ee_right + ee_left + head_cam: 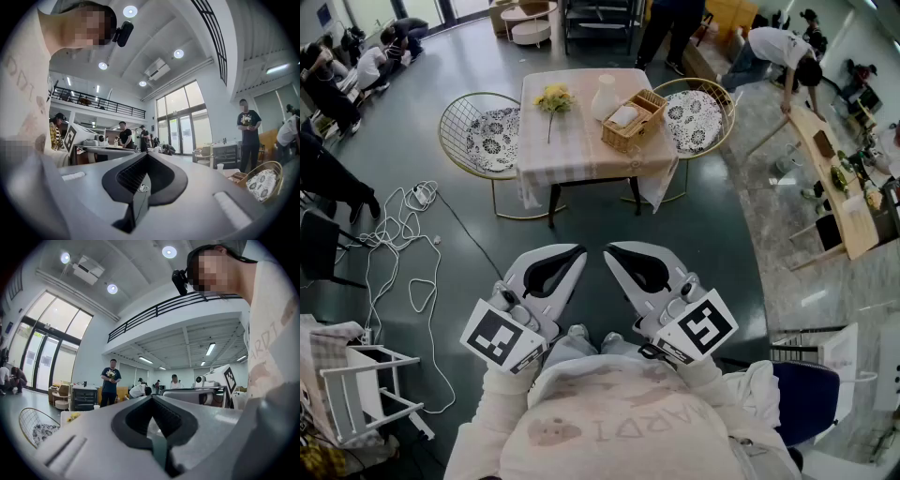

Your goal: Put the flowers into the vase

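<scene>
The grey floor [487, 56] takes up most of the head view, with a loose white cable [403, 230] lying on it at the left. A square table [581, 155] under a pale checked cloth stands far from the person, near the centre. A gold wire chair [459, 117] with a patterned cushion is set against its left side, and a second chair [698, 117] of the same type against its right side. The left gripper [570, 257] and right gripper [622, 255] are held close to the person's chest, side by side and well apart from the table. Each gripper view shows its jaws closed tip to tip with nothing between them. A wicker basket [642, 122] sits on the far right part of the tabletop. The white vase [605, 97] stands upright just left of the basket. The yellow flowers [553, 98] lie flat on the cloth to the left of the vase, not touching it, with the stem pointing toward the near edge.
</scene>
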`<state>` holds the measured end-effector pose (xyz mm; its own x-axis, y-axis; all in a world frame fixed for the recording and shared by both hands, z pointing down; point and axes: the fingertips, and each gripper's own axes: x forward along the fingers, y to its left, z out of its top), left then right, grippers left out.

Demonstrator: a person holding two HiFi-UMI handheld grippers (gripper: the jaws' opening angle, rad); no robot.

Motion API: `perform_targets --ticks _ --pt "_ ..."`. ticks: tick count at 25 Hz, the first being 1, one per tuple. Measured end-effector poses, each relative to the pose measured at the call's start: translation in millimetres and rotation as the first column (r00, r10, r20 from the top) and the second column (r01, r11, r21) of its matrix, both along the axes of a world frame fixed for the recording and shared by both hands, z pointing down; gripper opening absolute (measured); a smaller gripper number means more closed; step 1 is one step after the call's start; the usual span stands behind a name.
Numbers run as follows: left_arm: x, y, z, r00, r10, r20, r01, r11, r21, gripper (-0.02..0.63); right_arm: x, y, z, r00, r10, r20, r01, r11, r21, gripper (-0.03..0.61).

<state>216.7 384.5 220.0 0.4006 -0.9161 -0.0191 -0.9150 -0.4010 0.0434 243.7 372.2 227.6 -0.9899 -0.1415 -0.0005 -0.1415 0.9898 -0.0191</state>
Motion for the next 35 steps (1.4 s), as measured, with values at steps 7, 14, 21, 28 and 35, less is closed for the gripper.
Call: perform_targets --ticks 7,14,21,28,35 --pt "-12.7 1.2 0.1 1.000 -0.005 -0.002 0.005 1.000 -0.001 0.000 -15.6 3.3 1.5 1.000 -0.022 0.004 0.022 1.000 -0.018 0.026" --pt "-36.4 1.9 3.0 1.000 -0.023 0.000 0.023 1.000 0.011 0.000 -38.6 4.2 4.7 0.999 -0.046 -0.003 0.046 0.998 -0.034 0.026" --pt "-67.4 4.4 9.6 1.000 -0.027 0.009 0.026 0.999 0.031 0.000 -57.1 6.0 -2.7 0.999 -0.043 0.028 0.044 0.999 -0.026 0.028" --pt "-87.2 -6.5 13.5 1.000 0.006 -0.021 -0.005 0.999 0.036 0.000 -60.4 -9.7 -9.3 0.998 0.033 0.059 -0.030 0.998 -0.048 0.029" --pt "-98.5 -44.8 20.1 1.000 0.006 0.005 -0.007 1.000 0.021 0.000 -78.6 -49.1 -3.4 0.997 0.031 0.068 -0.027 0.998 -0.054 0.029"
